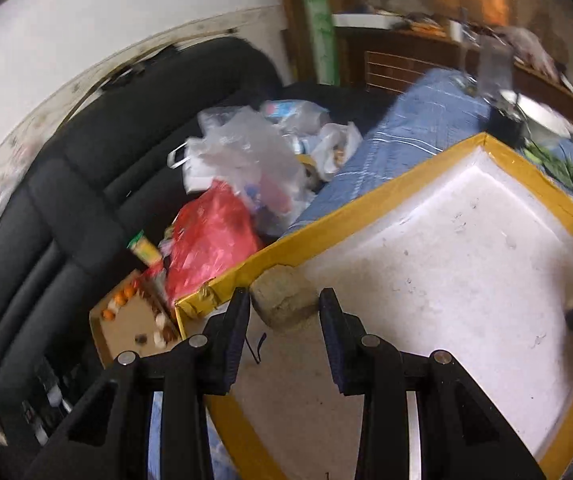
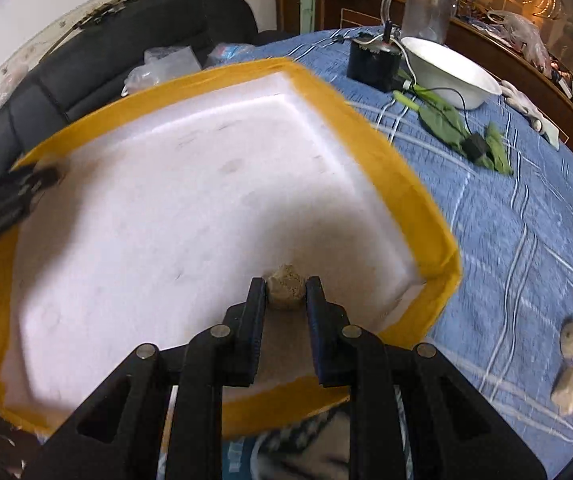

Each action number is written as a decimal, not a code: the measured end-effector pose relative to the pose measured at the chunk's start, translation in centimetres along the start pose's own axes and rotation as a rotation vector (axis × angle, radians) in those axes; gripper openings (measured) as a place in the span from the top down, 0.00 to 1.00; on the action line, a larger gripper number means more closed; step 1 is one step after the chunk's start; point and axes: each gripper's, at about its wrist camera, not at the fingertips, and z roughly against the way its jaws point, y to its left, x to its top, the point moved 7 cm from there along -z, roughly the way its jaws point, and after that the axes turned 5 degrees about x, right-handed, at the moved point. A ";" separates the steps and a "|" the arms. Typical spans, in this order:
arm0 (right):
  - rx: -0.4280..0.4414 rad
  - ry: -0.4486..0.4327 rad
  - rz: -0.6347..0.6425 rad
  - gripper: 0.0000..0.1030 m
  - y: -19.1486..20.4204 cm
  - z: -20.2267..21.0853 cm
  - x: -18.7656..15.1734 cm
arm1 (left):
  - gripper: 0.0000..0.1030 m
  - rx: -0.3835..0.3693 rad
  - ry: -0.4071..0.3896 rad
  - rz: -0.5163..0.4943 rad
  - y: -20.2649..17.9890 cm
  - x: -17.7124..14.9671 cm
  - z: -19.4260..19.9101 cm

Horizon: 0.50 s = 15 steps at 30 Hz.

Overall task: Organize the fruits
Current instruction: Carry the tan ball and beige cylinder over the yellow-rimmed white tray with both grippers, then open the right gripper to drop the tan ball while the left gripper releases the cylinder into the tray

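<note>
Over the white foam box [image 2: 174, 184] with its yellow-taped rim, my right gripper [image 2: 285, 292] is clamped on a brown fruit [image 2: 284, 287], and my left gripper [image 1: 285, 306] pinches another brown fruit [image 1: 284, 300].

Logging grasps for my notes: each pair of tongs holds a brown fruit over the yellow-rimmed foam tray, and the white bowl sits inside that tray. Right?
Not quite. The right wrist view shows the white bowl outside the tray, on the blue cloth. The rest holds.
</note>
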 end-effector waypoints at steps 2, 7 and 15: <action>0.008 0.011 -0.001 0.78 0.5 0.5 -0.9 | 0.65 -0.026 -0.006 -0.057 -0.8 0.9 -0.6; 0.049 0.048 -0.008 0.78 2.6 1.6 -3.2 | 0.65 -0.099 -0.042 -0.248 -3.1 2.7 -1.8; 0.157 0.047 -0.112 0.78 6.8 2.7 -5.3 | 0.65 -0.279 -0.138 -0.520 -6.6 3.9 -1.8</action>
